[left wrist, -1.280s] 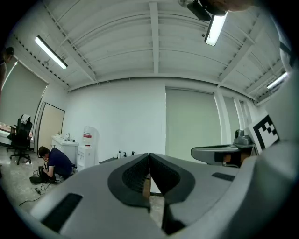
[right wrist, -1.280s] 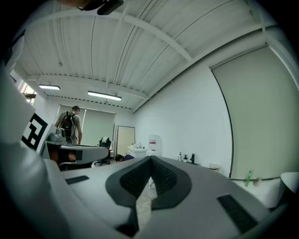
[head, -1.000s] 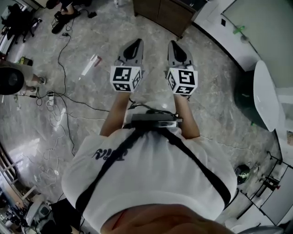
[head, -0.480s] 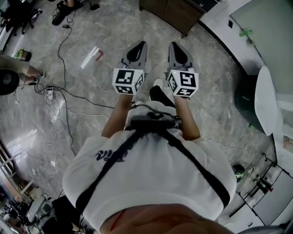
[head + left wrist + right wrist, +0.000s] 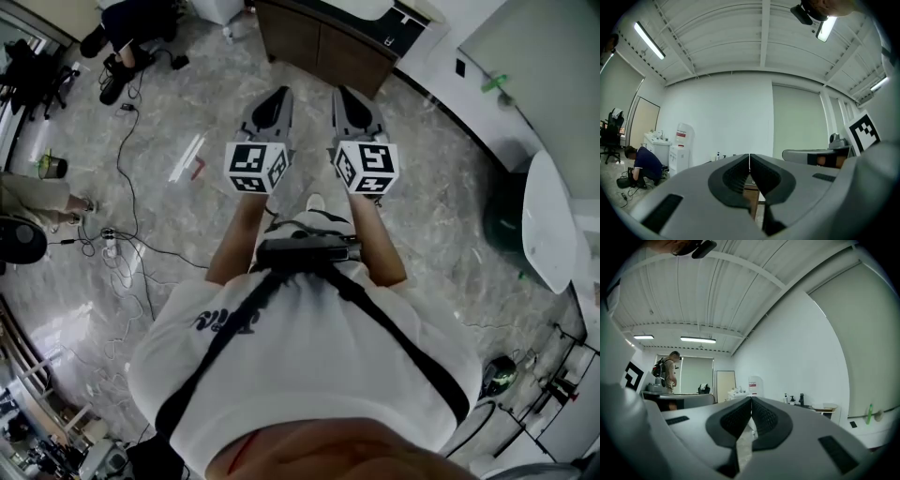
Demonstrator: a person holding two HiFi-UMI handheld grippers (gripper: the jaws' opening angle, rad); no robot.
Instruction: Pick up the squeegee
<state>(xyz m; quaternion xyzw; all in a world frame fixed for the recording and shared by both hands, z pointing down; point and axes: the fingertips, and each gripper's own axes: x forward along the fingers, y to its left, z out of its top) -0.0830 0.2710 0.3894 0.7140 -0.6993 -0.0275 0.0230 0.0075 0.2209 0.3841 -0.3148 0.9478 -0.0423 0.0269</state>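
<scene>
I cannot make out a squeegee for certain in any view. A long white strip with a red piece [image 5: 187,159] lies on the marble floor to the left of my hands. My left gripper [image 5: 277,97] and right gripper [image 5: 344,97] are held side by side in front of the person's body, pointing level toward a brown cabinet [image 5: 323,47]. The left gripper view shows the left gripper [image 5: 749,159] shut with nothing in it. In the right gripper view the right gripper [image 5: 751,401] is likewise shut and empty.
Cables [image 5: 122,206] trail over the floor at left. A white round table [image 5: 548,220] stands at right. Ahead are a water dispenser [image 5: 680,145], a crouching person [image 5: 644,164], a counter with bottles [image 5: 797,400] and a standing person with a backpack [image 5: 670,366].
The person has walked forward, so the brown cabinet is nearer and the white strip has slid down the picture. Both grippers went along, still shut and side by side.
</scene>
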